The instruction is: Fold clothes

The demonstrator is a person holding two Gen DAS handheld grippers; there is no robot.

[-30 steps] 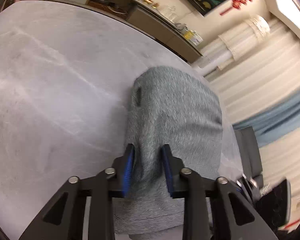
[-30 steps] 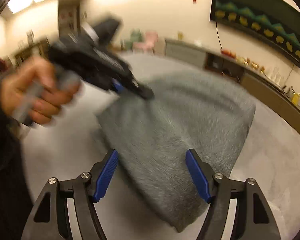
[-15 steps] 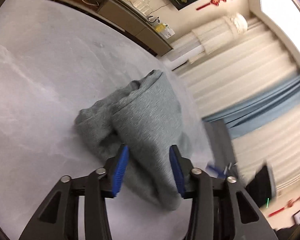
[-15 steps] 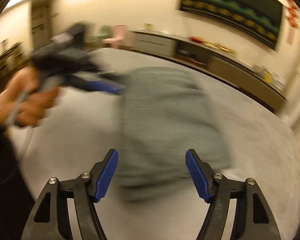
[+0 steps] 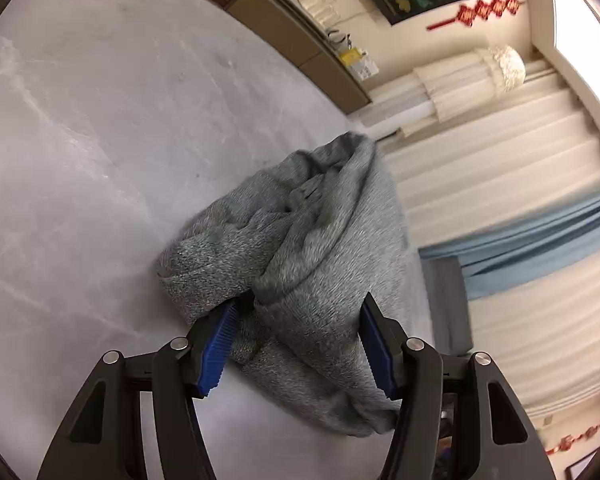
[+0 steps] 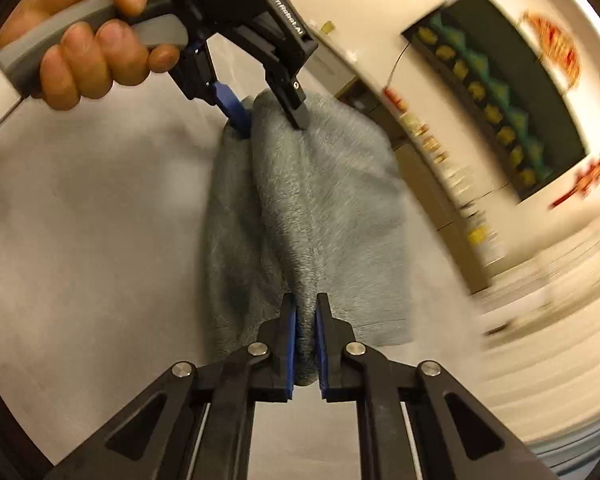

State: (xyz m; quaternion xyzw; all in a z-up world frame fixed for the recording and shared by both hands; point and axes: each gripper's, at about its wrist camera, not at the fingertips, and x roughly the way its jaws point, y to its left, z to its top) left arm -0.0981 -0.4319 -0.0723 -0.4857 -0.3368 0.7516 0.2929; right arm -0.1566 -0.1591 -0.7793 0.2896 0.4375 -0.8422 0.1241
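Grey knitted garment (image 6: 312, 216) hangs bunched, unfolded: right gripper (image 6: 306, 344) pinches its near edge, left gripper (image 5: 296, 344) gapes around it.

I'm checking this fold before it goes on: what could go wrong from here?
The left gripper stands open around the grey garment, so the bunched cloth may sag or slip out on that side. The right gripper pinches only a narrow ridge; a pull could slide it free. The garment lies crumpled on the table, so creases may get folded in.

Fuzzy grey knit garment (image 5: 324, 248), matt table (image 5: 100, 140)
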